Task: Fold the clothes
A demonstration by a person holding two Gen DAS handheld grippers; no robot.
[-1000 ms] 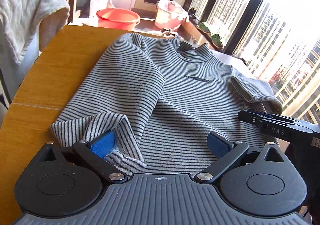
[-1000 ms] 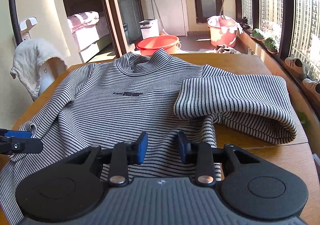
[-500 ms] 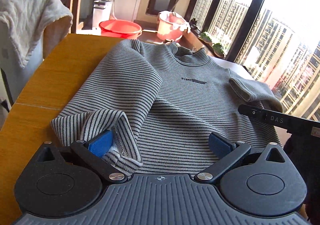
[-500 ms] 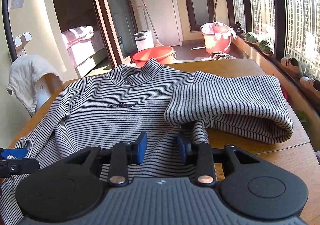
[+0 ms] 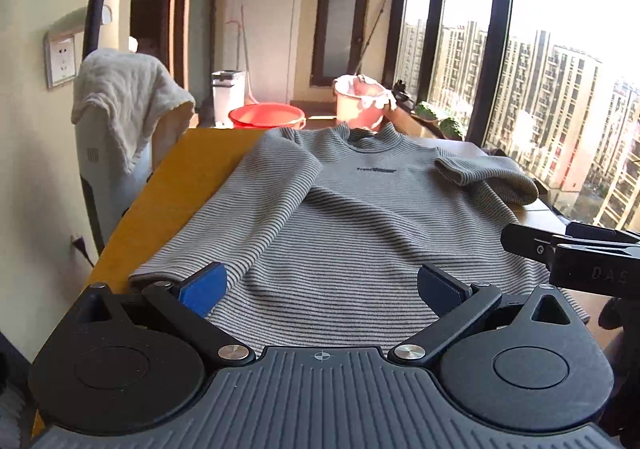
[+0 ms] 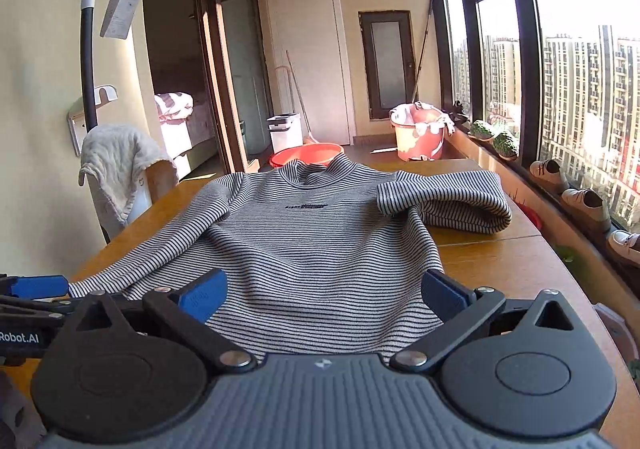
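Grey-and-black striped long-sleeved sweater with a mock neck (image 5: 340,217) lies face up on the orange-brown wooden table (image 5: 188,177), collar toward the far edge, hem toward the near edge. A small dark line of lettering sits on the chest. The sleeve on the window side is folded back on itself and lies as a thick roll (image 6: 452,201) near the right edge of the table, its cuff resting on the chest area. The other sleeve (image 5: 248,217) runs down along the body toward the near left corner, cuff near the near edge.

Left gripper (image 5: 320,287): blue-padded fingers stand wide apart over the hem, nothing clamped. The left pad (image 5: 204,285) sits just over the cuff end of the straight sleeve; whether it touches cloth I cannot tell.

Right gripper (image 6: 322,295): its fingers have just been opening and now stand fully spread above the hem, which shows between them but is not pinched. The right pad (image 6: 442,291) is at the hem's window-side corner.

Each gripper shows at the edge of the other's view, side by side at the near edge.

Off the table: a cream towel draped over a white appliance (image 5: 120,105) at the left, a red basin (image 5: 266,115) and a pink bucket (image 6: 420,137) on the floor beyond the far edge.
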